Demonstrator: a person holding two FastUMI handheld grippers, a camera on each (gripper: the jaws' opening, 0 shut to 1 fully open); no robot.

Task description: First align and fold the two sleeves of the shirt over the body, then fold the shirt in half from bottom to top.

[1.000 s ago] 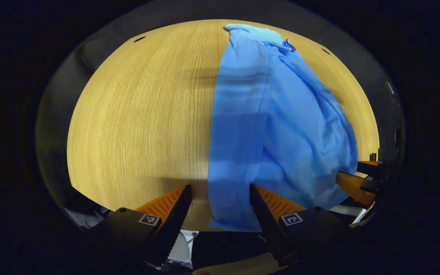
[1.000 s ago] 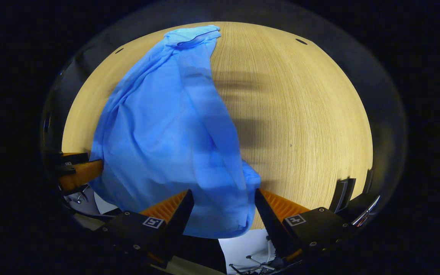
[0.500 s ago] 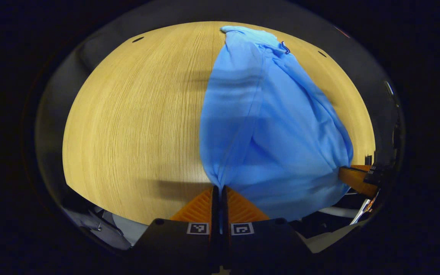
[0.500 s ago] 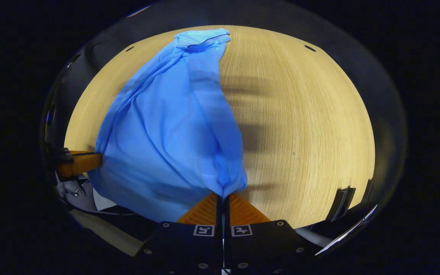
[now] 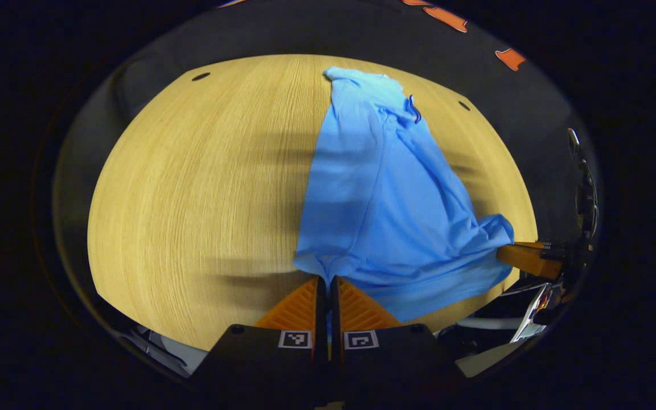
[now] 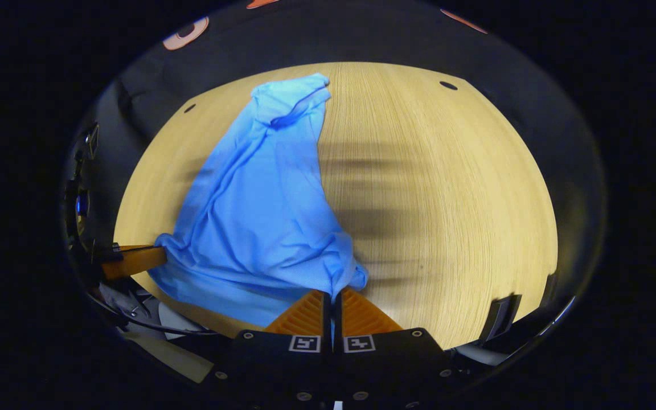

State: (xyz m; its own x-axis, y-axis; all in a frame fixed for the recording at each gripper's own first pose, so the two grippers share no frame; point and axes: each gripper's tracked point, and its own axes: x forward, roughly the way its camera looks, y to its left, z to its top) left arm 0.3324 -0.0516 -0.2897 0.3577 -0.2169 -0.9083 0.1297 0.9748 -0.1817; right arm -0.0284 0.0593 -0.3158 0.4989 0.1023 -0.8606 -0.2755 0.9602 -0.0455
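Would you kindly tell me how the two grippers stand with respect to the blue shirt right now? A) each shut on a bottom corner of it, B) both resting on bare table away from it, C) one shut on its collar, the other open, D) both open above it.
A: the left gripper and the right gripper each have their fingers closed on bunched cloth at a near corner of the blue shirt.

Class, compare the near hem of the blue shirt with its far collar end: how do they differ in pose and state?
The hem is lifted, bunched and spread wide, pinched by the left tool and right tool; the collar end is narrow, ungripped, resting on the wooden table. Both belong to one blue shirt.
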